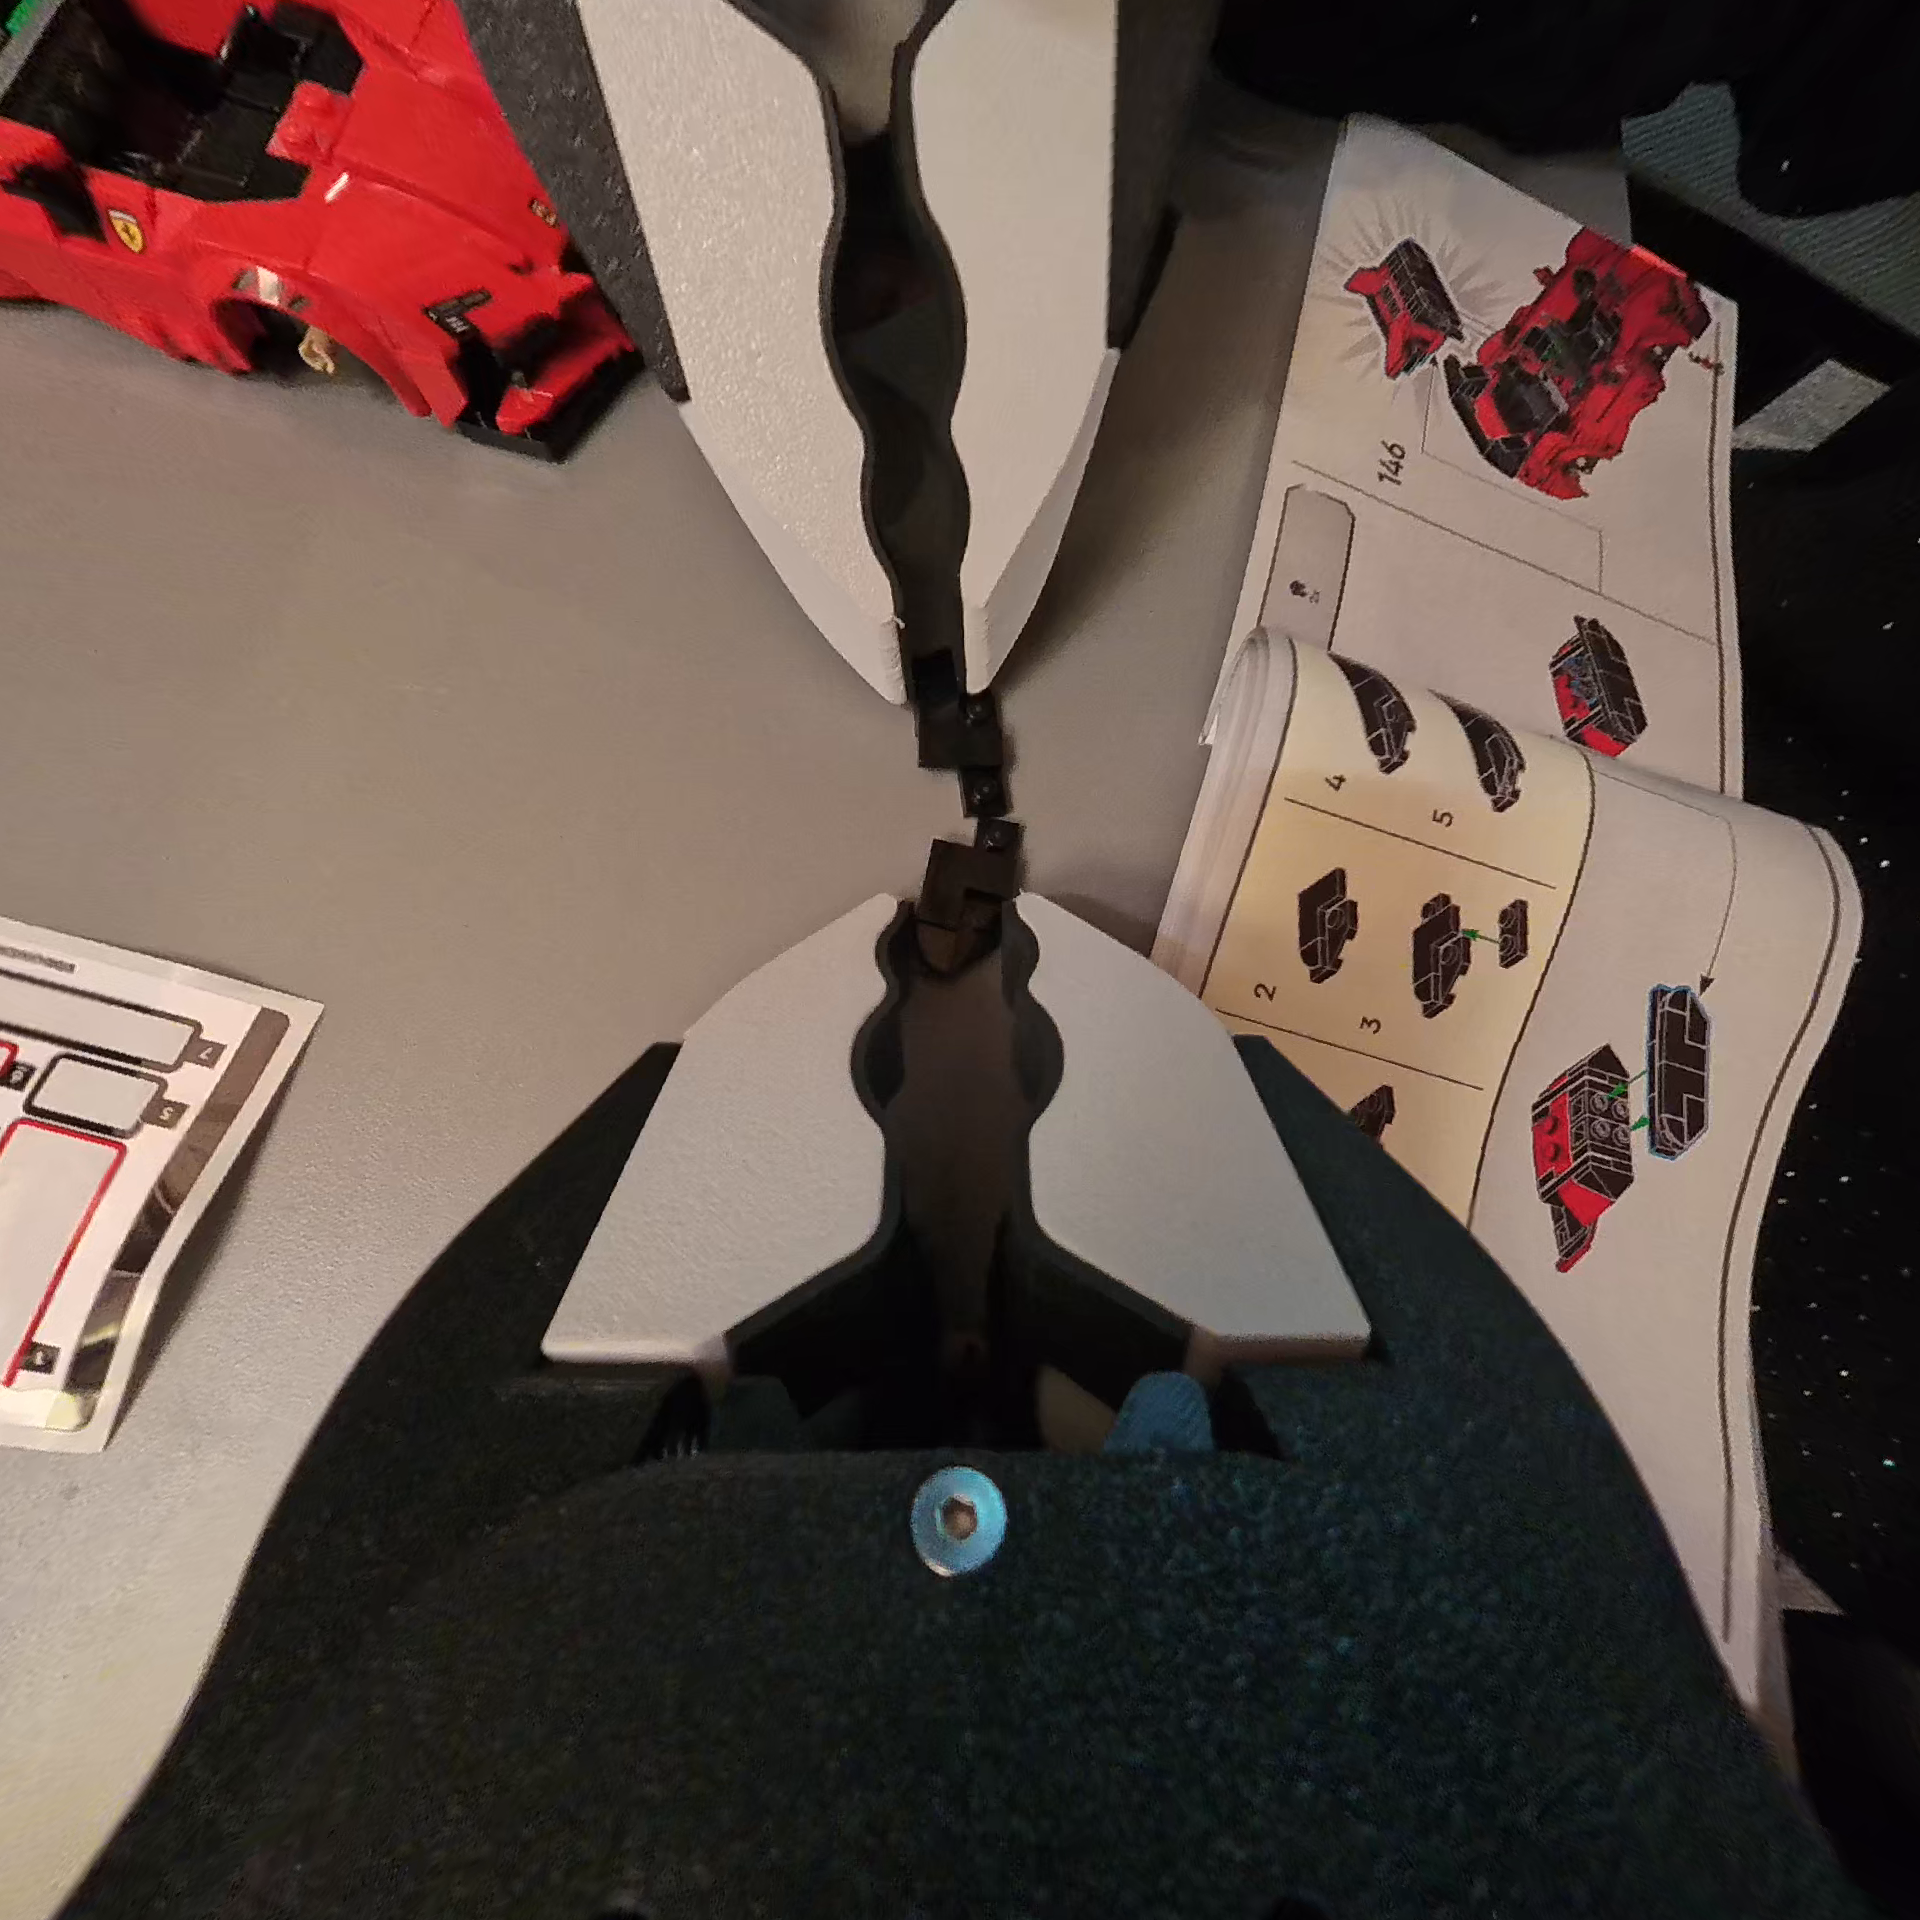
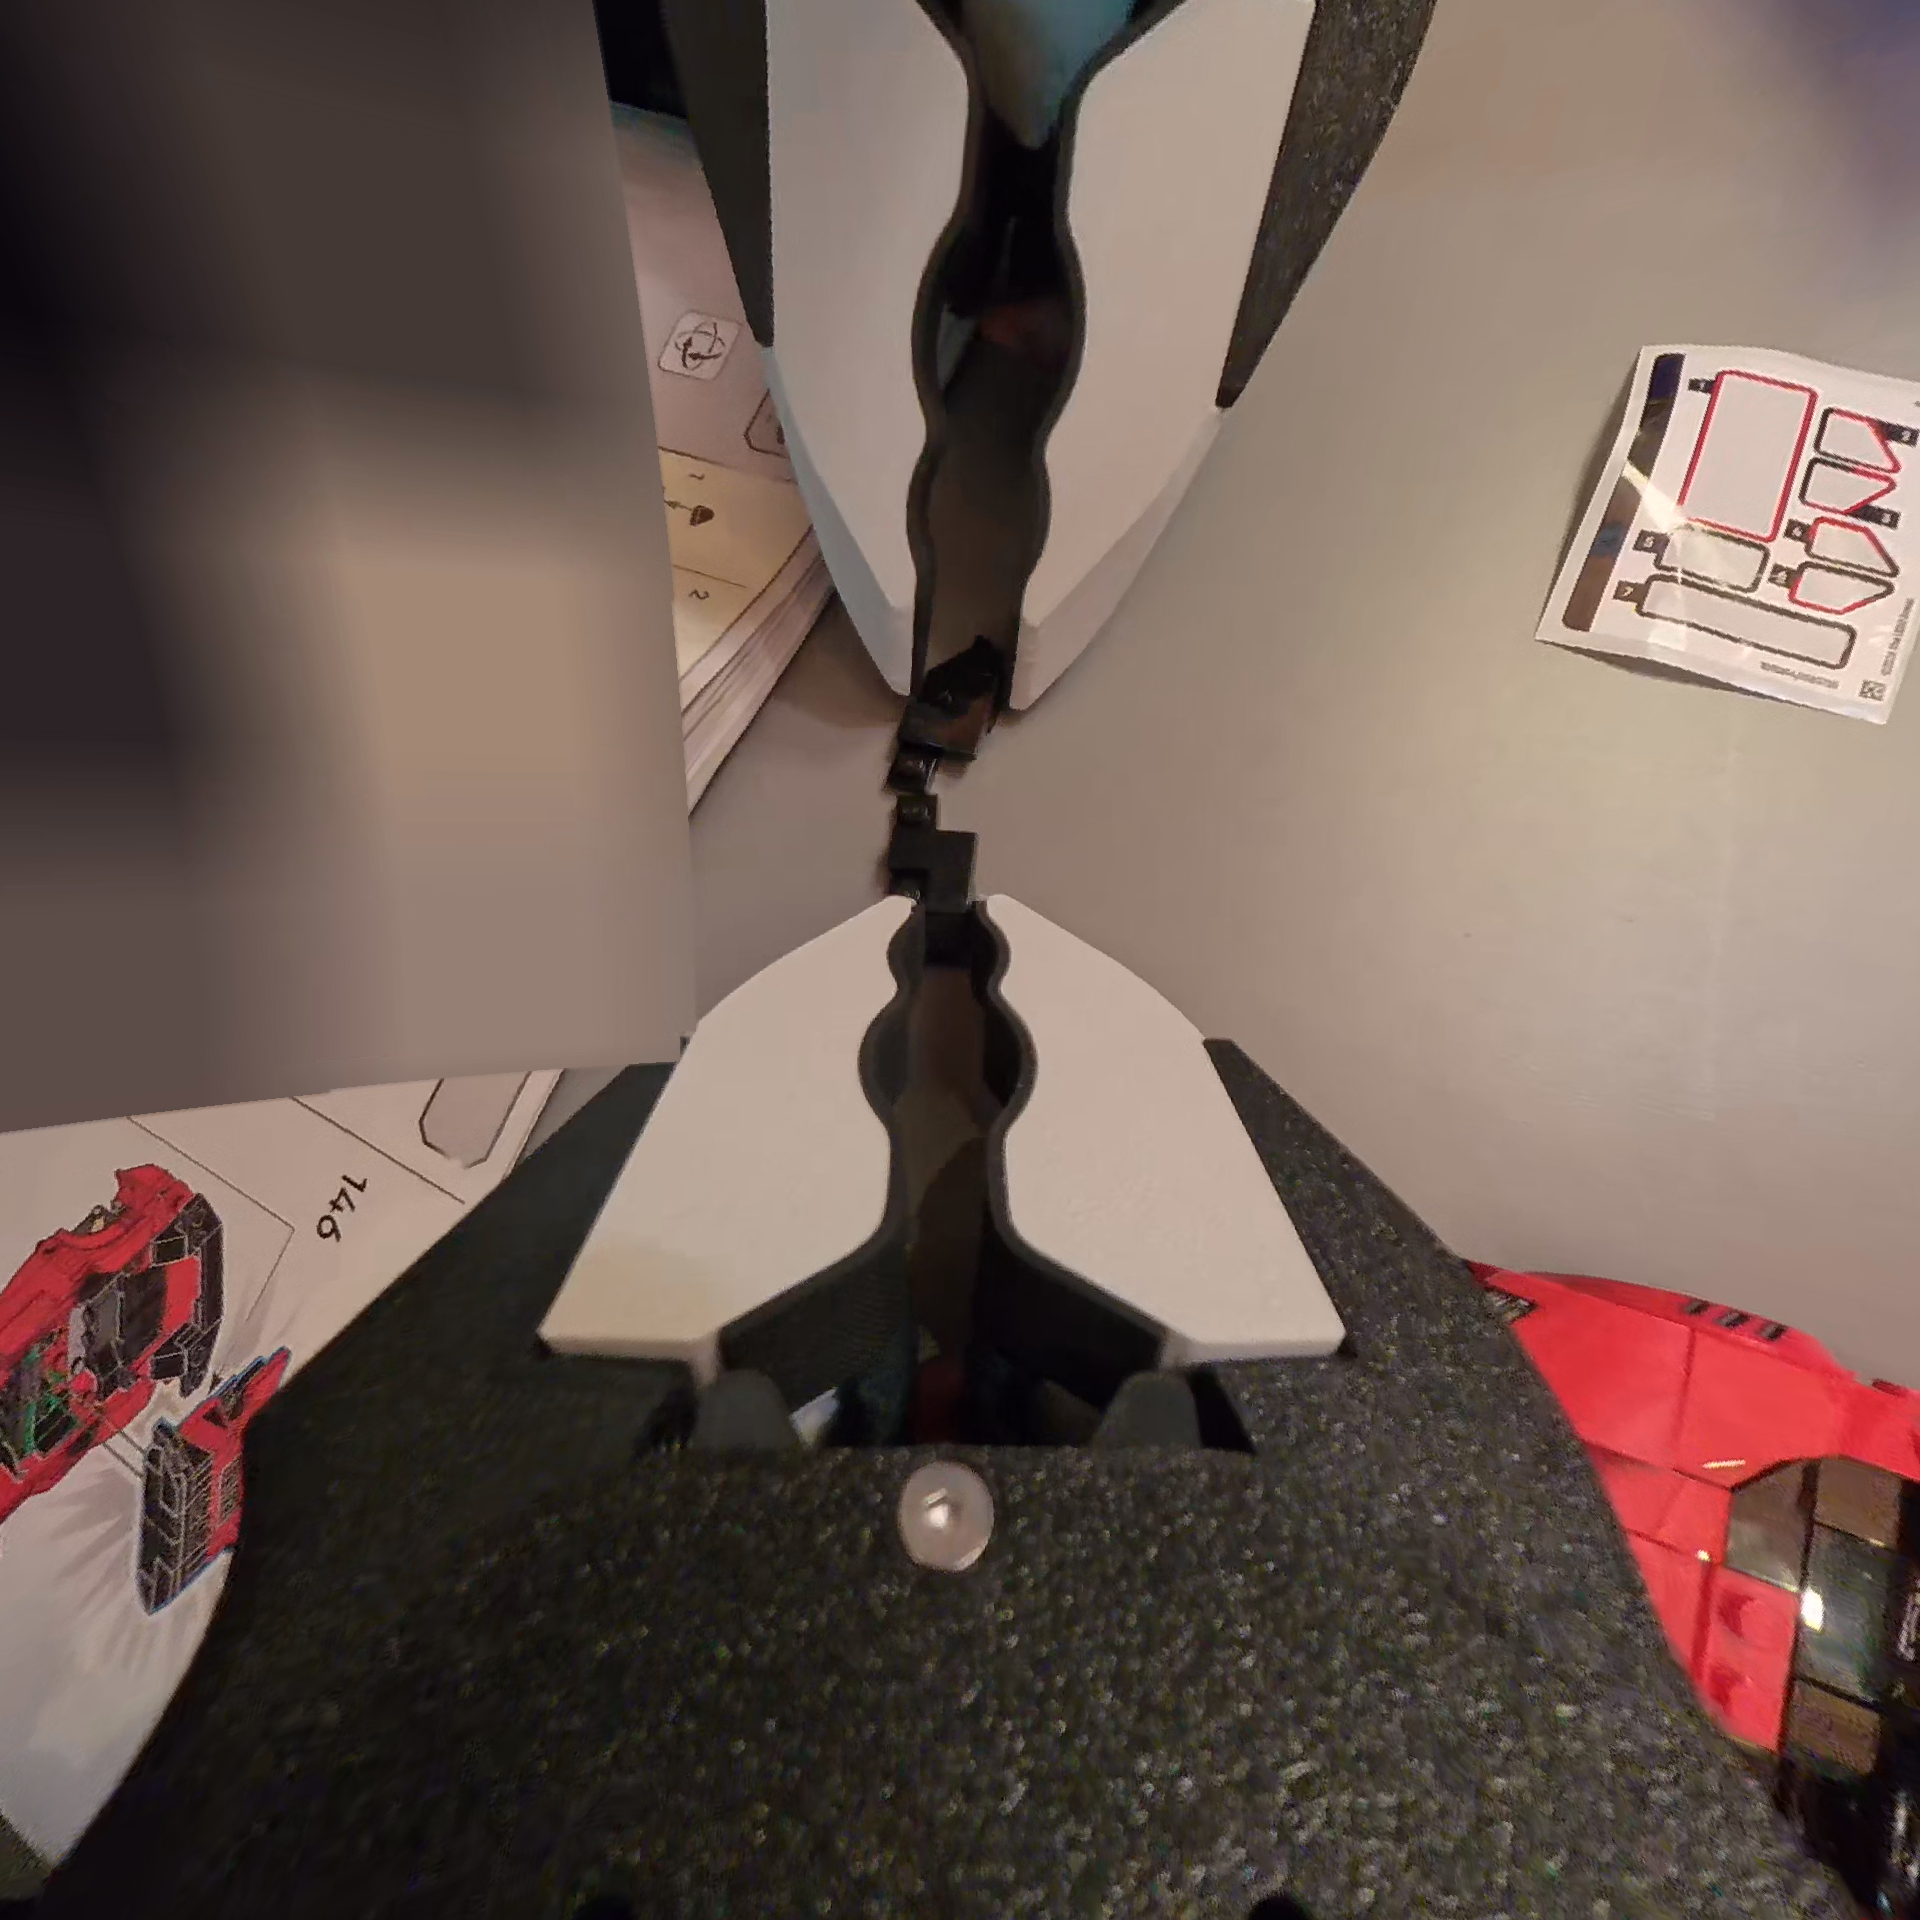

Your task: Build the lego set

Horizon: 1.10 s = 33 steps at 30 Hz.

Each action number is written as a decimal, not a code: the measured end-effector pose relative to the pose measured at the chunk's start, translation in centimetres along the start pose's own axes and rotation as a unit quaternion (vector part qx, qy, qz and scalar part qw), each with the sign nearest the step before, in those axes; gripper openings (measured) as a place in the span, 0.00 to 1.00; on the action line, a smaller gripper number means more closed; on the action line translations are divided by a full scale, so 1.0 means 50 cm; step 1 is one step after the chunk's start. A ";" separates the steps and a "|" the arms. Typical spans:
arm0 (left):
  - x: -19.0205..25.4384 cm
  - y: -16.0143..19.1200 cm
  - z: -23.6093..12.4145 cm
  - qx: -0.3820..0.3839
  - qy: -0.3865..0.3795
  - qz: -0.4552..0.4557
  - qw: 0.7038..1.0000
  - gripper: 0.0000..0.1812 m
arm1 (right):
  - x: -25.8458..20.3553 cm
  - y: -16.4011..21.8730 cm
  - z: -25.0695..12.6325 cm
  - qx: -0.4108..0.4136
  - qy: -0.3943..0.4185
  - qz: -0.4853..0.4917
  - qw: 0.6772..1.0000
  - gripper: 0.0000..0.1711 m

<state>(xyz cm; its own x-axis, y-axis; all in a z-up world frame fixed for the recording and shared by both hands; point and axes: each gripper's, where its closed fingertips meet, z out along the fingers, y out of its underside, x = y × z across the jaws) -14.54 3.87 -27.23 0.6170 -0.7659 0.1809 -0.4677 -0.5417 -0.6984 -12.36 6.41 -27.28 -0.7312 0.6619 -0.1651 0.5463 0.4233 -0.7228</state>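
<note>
Over the grey table [image 1: 416, 675], the left gripper [image 1: 961, 914] and the right gripper [image 2: 940, 914] each pinched a small black piece [image 1: 966, 878], tip to tip, and a crooked push might have popped one piece loose.

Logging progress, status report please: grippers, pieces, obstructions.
Left gripper shut on small black lego piece. Right gripper shut on second black lego piece. Pieces tip to tip. Nothing between.

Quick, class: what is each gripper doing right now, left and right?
Left gripper: closed on a small black lego piece.
Right gripper: closed on another small black piece, tip to tip with the left's, over the grey table.
</note>
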 end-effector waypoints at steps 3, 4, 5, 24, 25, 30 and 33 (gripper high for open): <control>-0.001 0.000 -0.001 -0.002 -0.001 -0.017 1.000 0.08 | -0.002 0.001 -0.001 -0.004 0.001 0.006 1.000 0.05; -0.001 0.000 -0.001 -0.002 -0.001 -0.023 1.000 0.08 | -0.002 0.001 -0.001 -0.005 -0.001 0.009 1.000 0.05; -0.001 -0.001 -0.001 -0.002 -0.001 -0.028 1.000 0.08 | -0.003 0.002 -0.001 -0.006 -0.002 0.012 1.000 0.05; 0.009 -0.002 -0.003 0.005 0.010 -0.007 1.000 0.17 | -0.019 -0.003 -0.005 -0.001 -0.021 0.003 1.000 0.12; 0.011 -0.003 -0.003 0.006 0.013 -0.003 1.000 0.17 | -0.021 -0.003 -0.004 -0.002 -0.022 0.002 1.000 0.12; 0.012 -0.004 0.003 0.002 0.008 0.008 1.000 0.13 | -0.016 -0.002 0.005 -0.014 -0.006 -0.012 1.000 0.11; 0.011 -0.004 0.006 0.001 0.004 0.012 1.000 0.09 | -0.016 -0.003 0.008 -0.015 -0.003 -0.020 1.000 0.09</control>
<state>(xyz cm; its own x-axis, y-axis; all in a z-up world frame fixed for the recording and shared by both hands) -13.93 3.67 -27.21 0.6006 -0.7812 0.1705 -0.4800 -0.5229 -0.7044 -12.04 5.55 -27.31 -0.7552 0.6402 -0.1407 0.5282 0.4673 -0.7089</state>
